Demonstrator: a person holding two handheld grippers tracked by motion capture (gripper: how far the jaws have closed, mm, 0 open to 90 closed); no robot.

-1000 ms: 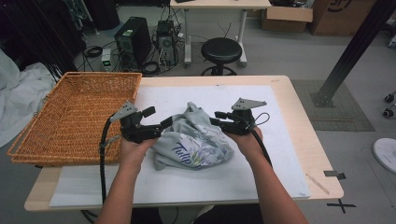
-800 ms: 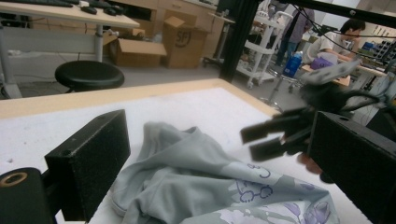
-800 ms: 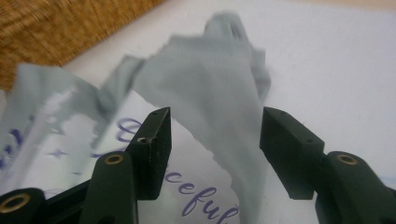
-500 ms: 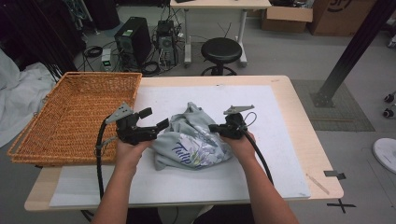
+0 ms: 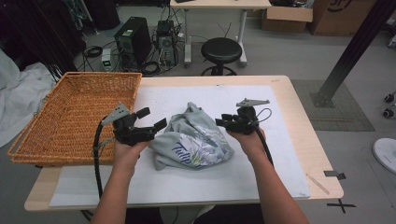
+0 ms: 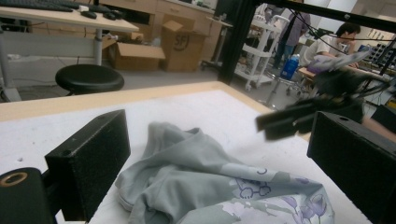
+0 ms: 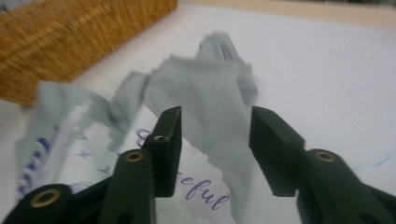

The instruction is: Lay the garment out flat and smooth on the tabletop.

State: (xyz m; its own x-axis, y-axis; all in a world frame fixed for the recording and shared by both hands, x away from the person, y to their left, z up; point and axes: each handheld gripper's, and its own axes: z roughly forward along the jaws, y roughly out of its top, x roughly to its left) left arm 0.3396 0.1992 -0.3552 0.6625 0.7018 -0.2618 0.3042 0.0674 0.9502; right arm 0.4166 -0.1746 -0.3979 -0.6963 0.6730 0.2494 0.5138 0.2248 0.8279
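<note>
**Shirt crumpled at mid-table, nothing in either grip yet**

Cloth first: I've got the grey printed shirt [image 5: 194,140] lying in a loose heap on the white sheet [image 5: 261,182] that covers the table [image 5: 285,81], about midway between my two tools. The wicker basket [image 5: 70,116] sits well off to its left and, as far as I can see into it, holds nothing.

My left gripper [image 5: 152,122] stands wide, jaws apart just beside the shirt's left edge, pressing on nothing. My right gripper [image 5: 223,122] hangs at the shirt's right edge; its jaws have just been opening, they stand about halfway apart now, and fabric lies under the gap rather than pinched in it.

My read on progress: early. Whether this ends as a fold or a drop in the basket, the garment is unsorted, bunched and not yet lifted. A real hold on an edge is what's left to get, then everything after it.

Now the views. From the high camera I get the layout, basket against shirt against both hands, but the right jaws are too small to judge. The right gripper view settles that: daylight between both pads [image 7: 170,140] and the cloth, plus purple lettering on the print. The left gripper view [image 6: 205,186] adds the shirt's rumpled folds close up, and the other tool blurred beyond it.
</note>
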